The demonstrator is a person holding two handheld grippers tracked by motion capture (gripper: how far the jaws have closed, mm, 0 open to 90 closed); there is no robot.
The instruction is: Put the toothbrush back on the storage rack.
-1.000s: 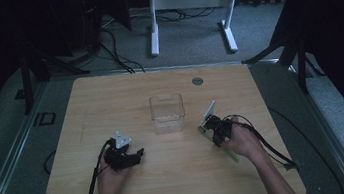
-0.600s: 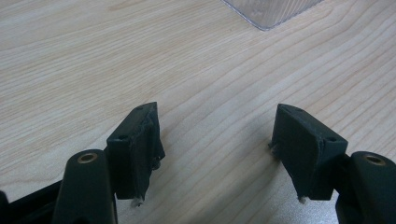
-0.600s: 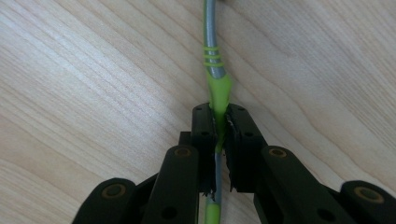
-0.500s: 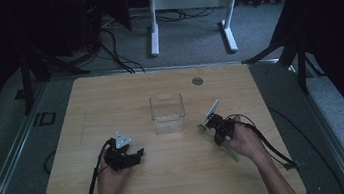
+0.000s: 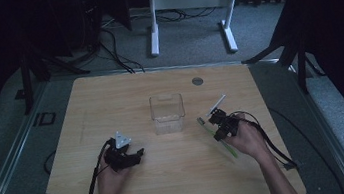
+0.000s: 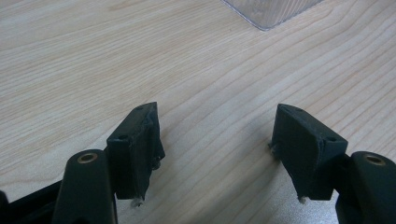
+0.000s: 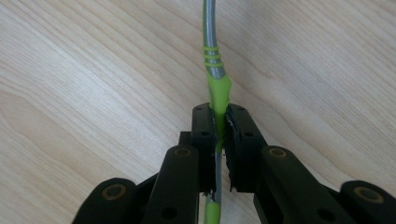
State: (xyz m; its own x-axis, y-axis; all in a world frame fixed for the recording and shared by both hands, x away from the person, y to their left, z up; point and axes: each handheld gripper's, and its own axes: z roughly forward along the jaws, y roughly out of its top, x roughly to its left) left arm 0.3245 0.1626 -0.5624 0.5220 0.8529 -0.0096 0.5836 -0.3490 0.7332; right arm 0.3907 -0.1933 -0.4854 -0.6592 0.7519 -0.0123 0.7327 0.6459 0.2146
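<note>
R gripper (image 7: 219, 135) jaws clamped on green-grey utensil (image 7: 212, 60), lift step under way. L gripper (image 6: 217, 144) jaws wide, empty. Next likely: carry to clear box (image 5: 167, 113), frame centre.

Right claw (image 5: 212, 122) grips green toothbrush (image 5: 218, 138); clear box (image 5: 167, 113) nearby.

The left hand (image 5: 112, 173) lies at about seven o'clock, its forearm entering from the bottom edge; it holds the left gripper (image 5: 136, 154), which points toward three o'clock, low over the table, its grey three-cornered plate uppermost; in the left gripper view (image 6: 215, 149) the two black jaws stand wide apart. The right hand (image 5: 246, 140) lies at about four o'clock, its forearm slanting in from the lower right; its right gripper (image 5: 216, 121) points toward eleven o'clock; in the right gripper view (image 7: 221, 123) the jaws are pressed together.
</note>
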